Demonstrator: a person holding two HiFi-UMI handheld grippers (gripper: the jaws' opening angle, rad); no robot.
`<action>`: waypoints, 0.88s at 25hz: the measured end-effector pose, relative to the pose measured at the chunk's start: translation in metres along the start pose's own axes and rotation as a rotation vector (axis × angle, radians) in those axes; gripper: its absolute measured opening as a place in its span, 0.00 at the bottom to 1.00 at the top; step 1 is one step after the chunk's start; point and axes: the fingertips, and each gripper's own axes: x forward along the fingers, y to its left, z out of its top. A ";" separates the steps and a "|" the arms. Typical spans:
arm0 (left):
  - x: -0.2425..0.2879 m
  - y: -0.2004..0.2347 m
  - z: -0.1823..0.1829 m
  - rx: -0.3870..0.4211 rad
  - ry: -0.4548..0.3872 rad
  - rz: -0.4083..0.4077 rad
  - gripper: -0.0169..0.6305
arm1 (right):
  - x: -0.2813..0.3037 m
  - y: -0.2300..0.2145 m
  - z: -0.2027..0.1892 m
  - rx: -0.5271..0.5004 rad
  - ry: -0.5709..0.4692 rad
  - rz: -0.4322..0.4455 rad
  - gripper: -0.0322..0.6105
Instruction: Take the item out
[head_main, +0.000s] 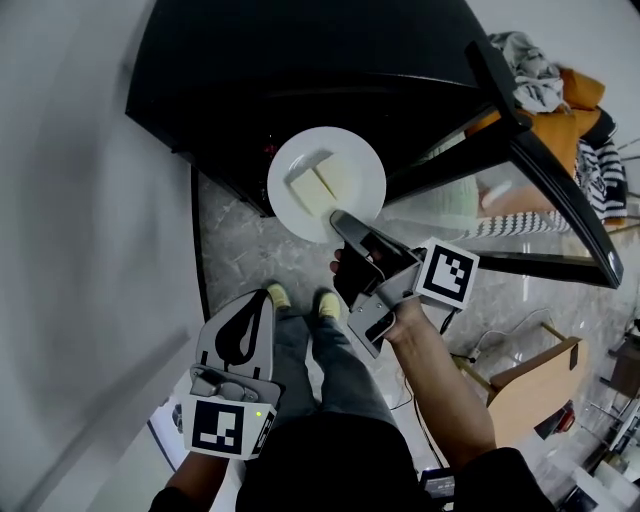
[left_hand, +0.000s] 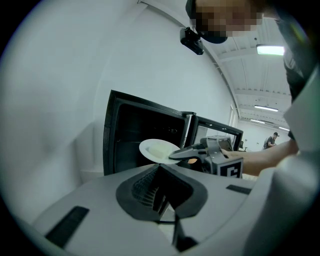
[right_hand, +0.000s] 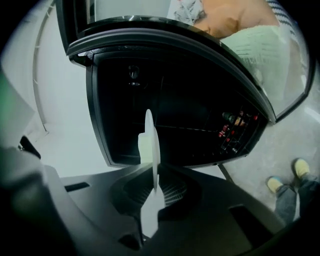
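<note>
There's the white plate (head_main: 352, 150), two pale slices (head_main: 313, 185) lying on it, held level just outside the mouth of the black appliance (head_main: 300, 70), whose door (head_main: 545, 175) stands wide open. Your right gripper (head_main: 345, 225) has the plate's near rim pinched between its jaws. Your left gripper (head_main: 250, 320) hangs low, well apart, jaws pressed together on nothing.
</note>
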 end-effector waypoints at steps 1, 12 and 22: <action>-0.001 0.000 0.002 0.001 -0.001 0.000 0.04 | -0.006 0.000 -0.003 -0.009 0.011 -0.009 0.09; -0.013 -0.009 0.024 0.010 -0.011 -0.007 0.04 | -0.081 0.016 -0.033 -0.100 0.138 -0.047 0.09; -0.030 -0.077 0.055 0.036 -0.017 -0.031 0.04 | -0.174 0.081 -0.042 -0.102 0.164 -0.004 0.09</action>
